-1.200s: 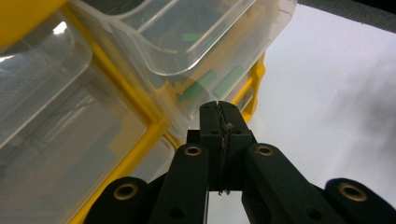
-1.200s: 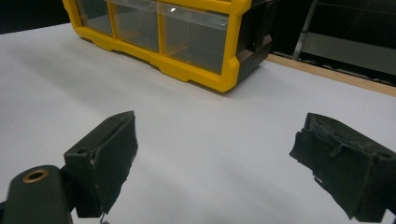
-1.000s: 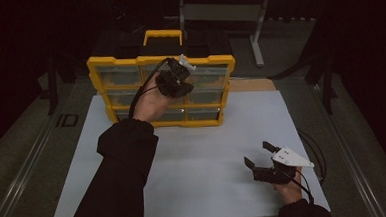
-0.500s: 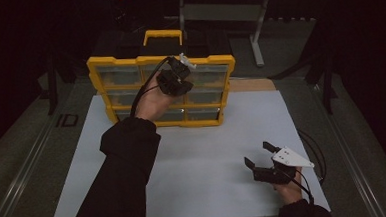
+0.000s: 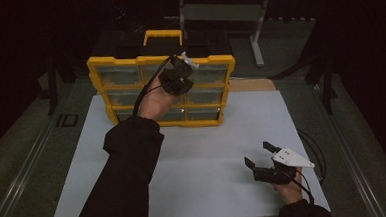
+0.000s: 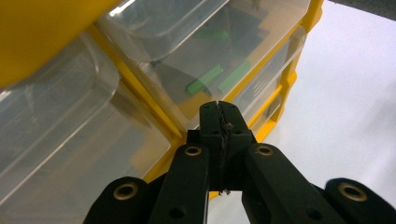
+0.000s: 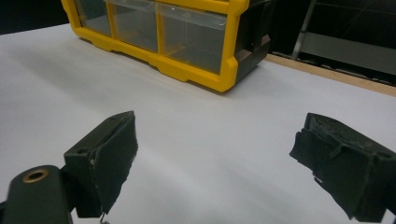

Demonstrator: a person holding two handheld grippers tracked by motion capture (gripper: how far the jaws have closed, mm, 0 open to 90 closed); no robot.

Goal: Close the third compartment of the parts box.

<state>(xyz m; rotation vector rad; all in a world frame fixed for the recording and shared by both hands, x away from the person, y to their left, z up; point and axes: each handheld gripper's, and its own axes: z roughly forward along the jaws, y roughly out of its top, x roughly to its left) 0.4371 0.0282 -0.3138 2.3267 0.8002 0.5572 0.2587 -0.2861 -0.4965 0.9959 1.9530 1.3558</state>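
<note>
A yellow plastic organiser case with clear drawers and a yellow carry handle (image 5: 208, 103) is standing upright at the twelve o'clock end of the white sheet covering the table (image 5: 208, 152), its drawer fronts facing the person. In the high view the left gripper (image 5: 179, 71) is pressing in against the case's front near the middle of the upper rows, the person's left hand (image 5: 155, 101) wrapping its body and a black sleeve (image 5: 124, 177) running back toward six o'clock. In the left gripper view its two black jaws are sitting pinched together with no gap between the tips, which are lying right at a yellow divider (image 6: 154, 112) between clear drawers; whether anything thin is caught between them cannot be told. Green pieces (image 6: 204, 79) are showing through the transparent drawer front at about twelve o'clock from the jaw tips. The right gripper (image 5: 258, 155) is resting low over the white sheet at roughly five o'clock, well apart from the case, with its grey three-cornered plate on top. In the right gripper view its jaws are standing wide apart with nothing between them, bare white sheet showing in the gap and the case's lower right corner (image 7: 224, 74) lying beyond at twelve o'clock.
</note>
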